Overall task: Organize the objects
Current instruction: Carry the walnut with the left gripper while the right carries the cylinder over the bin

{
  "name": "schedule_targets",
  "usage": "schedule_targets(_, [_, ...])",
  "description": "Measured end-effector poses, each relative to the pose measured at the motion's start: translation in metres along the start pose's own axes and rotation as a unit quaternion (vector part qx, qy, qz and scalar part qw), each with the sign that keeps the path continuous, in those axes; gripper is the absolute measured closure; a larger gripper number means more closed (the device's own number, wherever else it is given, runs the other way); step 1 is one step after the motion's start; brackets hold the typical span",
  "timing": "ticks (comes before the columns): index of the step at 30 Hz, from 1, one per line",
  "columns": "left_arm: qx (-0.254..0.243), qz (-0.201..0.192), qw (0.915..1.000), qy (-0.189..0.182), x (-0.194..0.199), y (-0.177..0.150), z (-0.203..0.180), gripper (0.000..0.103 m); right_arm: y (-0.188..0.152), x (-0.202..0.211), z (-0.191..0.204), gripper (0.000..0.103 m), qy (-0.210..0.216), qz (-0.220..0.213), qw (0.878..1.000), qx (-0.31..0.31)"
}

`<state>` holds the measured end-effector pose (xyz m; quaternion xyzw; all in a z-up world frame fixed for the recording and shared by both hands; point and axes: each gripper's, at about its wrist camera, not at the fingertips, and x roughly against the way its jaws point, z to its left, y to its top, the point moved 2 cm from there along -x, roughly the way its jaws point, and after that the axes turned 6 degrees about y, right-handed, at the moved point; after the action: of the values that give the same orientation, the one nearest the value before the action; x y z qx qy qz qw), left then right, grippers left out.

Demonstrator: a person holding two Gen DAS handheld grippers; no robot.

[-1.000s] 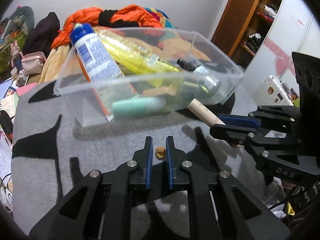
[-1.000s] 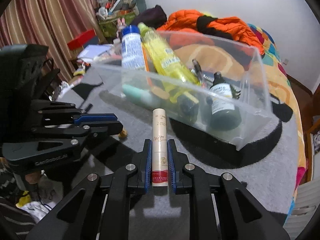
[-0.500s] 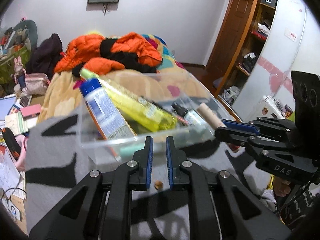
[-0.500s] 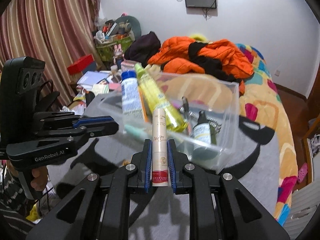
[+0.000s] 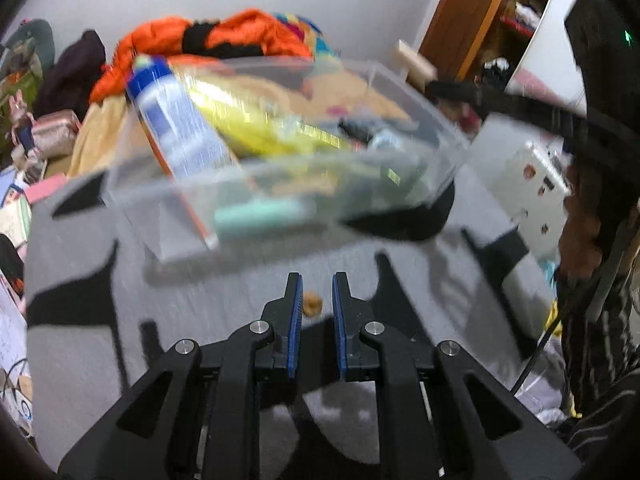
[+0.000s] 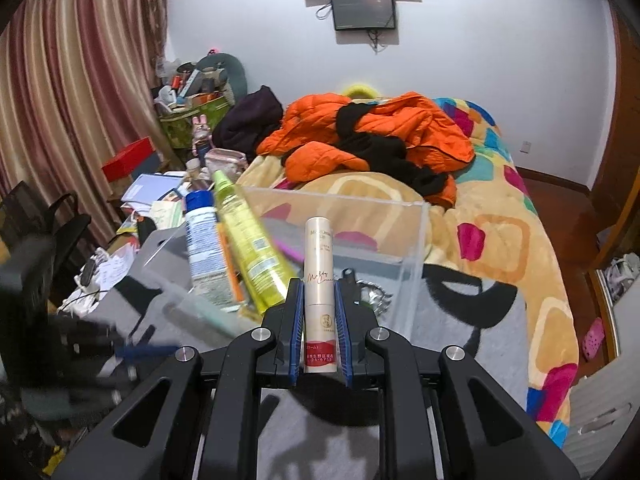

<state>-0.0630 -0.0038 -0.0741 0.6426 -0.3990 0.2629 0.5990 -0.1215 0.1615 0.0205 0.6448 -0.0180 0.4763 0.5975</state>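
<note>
Your right gripper clamps a cream tube before the clear bin; your left gripper, seemingly empty through blur, sits nearly closed.

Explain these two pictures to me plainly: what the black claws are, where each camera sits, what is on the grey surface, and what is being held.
There is no robot here. A person carries a hand-held gripper in each hand, and each one has a wide-angle camera that looks forward along its two black fingers.

The left camera shows the left hand-held gripper, nearly shut with nothing between its fingers. A small brown crumb lies on the grey blanket beyond it.

The right camera shows the right hand-held gripper shut on a cream tube, raised in front of a clear plastic bin. The bin stands on the blanket and holds a blue-capped bottle and a yellow bottle, both leaning, among other items.
</note>
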Motion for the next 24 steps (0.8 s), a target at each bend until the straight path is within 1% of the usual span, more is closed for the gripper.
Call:
schedule_targets(3, [0.002, 0.019, 0.9998, -0.005, -0.011, -0.007, 0.000, 0.091, 0.004, -0.008, -0.004, 0.089, -0.010, 0.003, 1.000, 0.001])
schedule_targets(6, [0.001, 0.024, 0.9997, -0.002, -0.019, -0.011, -0.001, 0.091, 0.006, -0.015, -0.006, 0.089, -0.013, 0.009, 1.000, 0.000])
schedule_targets(8, [-0.001, 0.016, 0.9999, 0.001, -0.020, -0.011, -0.003, 0.091, 0.006, -0.022, -0.007, 0.089, -0.012, 0.016, 1.000, 0.000])
schedule_targets(19, [-0.016, -0.001, 0.9996, 0.025, -0.022, -0.005, -0.008, 0.091, -0.001, -0.042, -0.007, 0.089, -0.010, 0.043, 0.999, 0.005])
schedule_targets(24, [-0.005, -0.036, 0.9992, 0.014, -0.002, 0.011, -0.007, 0.091, -0.001, -0.052, -0.006, 0.089, -0.008, 0.056, 0.998, 0.006])
